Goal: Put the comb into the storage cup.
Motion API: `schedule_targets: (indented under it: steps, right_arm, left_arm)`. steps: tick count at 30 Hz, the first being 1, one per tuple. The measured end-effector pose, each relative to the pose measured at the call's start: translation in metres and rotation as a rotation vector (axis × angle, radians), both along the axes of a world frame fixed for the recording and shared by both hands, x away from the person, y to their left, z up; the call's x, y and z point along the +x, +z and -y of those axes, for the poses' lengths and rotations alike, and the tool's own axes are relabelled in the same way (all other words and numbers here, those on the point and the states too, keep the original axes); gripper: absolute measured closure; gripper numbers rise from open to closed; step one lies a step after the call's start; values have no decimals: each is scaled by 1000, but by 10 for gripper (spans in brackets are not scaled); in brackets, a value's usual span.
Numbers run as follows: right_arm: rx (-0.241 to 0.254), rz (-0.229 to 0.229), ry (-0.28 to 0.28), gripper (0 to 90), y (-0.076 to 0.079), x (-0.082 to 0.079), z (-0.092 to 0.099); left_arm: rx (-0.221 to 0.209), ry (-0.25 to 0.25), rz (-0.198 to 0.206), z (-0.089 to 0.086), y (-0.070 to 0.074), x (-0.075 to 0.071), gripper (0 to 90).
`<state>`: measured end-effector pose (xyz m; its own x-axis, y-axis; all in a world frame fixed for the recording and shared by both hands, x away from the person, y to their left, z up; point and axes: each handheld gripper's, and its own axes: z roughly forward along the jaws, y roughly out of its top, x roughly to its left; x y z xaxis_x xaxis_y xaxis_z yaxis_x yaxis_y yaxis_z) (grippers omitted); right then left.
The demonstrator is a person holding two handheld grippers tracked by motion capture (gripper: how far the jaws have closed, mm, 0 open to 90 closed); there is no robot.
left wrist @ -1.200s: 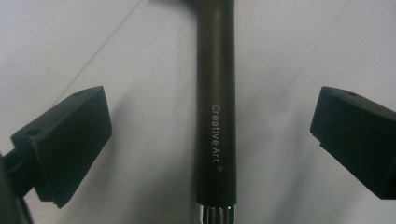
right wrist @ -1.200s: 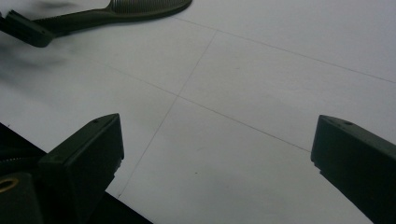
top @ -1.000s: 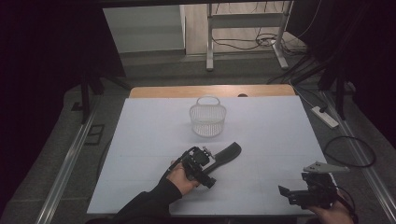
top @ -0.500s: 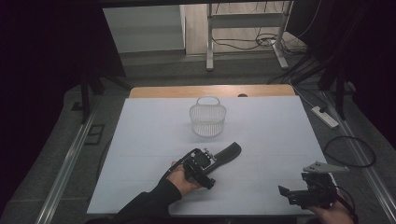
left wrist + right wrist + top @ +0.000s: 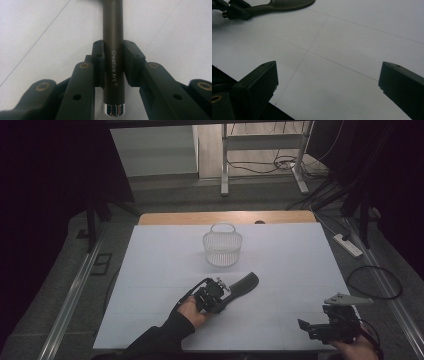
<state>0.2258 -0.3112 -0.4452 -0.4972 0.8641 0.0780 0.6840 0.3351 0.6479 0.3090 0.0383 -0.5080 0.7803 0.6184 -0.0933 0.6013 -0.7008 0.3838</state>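
In the left gripper view, the upper end of the brush handle (image 5: 113,50) is running out of the top of the frame, so the head is cut off there. In the high view, the left gripper (image 5: 216,295) is covering the handle end of the dark hairbrush (image 5: 243,284), and only the head is showing clear of it. The right gripper (image 5: 327,327) is lying partly cut off at the lower right edge of the high view, with the hand behind it barely visible. The surroundings of the table (image 5: 150,270) are lying in deep shadow.

A white wire basket (image 5: 222,245) is standing upright in the upper middle of the table, well apart from the hairbrush. Nothing is lying in it.

The left gripper's jaws have just been closing, and the pads (image 5: 98,62) are now pressing on both sides of the handle, grasping it near its chrome end cap (image 5: 113,110). The hairbrush is lying flat on the table, just below the centre of the high view.

In the right gripper view, the right gripper (image 5: 327,82) is standing released, its jaws spread wide with only the bare table surface (image 5: 349,40) between them. The hairbrush (image 5: 287,3) is appearing at the upper left of that view.
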Motion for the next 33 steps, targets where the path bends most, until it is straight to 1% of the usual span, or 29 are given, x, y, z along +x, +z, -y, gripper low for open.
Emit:
schedule_targets:
  steps: [2, 6, 7, 9, 11, 14, 17, 18, 19, 27, 32, 33]
  right_arm:
    - [0, 0, 1, 30, 0, 0, 0]
    - [1, 1, 1, 30, 0, 0, 0]
    - [3, 1, 1, 30, 0, 0, 0]
    - [3, 2, 1, 30, 0, 0, 0]
    - [4, 1, 1, 30, 0, 0, 1]
    - [5, 2, 1, 30, 0, 0, 1]
    - [4, 2, 2, 30, 0, 0, 0]
    - [4, 2, 2, 30, 0, 0, 0]
    - [5, 3, 2, 30, 0, 0, 0]
    - [5, 8, 2, 30, 1, -1, 0]
    - [5, 12, 7, 30, 1, -1, 0]
    - [4, 14, 9, 29, 1, -1, 0]
  left_arm:
    - [-18, 11, -11, -2, 0, 1, 726]
    - [-75, 32, -38, -7, -1, 4, 727]
    - [-81, 34, -38, -8, -1, 5, 727]
    - [-86, 32, -28, -9, 1, 5, 727]
    - [-102, 30, -26, -10, 5, 5, 727]
    - [-128, 22, -12, -13, 9, 3, 728]
    - [-143, 11, 3, -15, 13, 1, 727]
    - [-158, 16, 8, -15, 14, 0, 727]
    - [-165, 10, 10, -16, 15, 0, 727]
    - [-206, -16, 60, -22, 26, -6, 727]
    - [-236, -16, 84, -28, 33, -9, 727]
    - [-247, -15, 85, -30, 35, -9, 727]
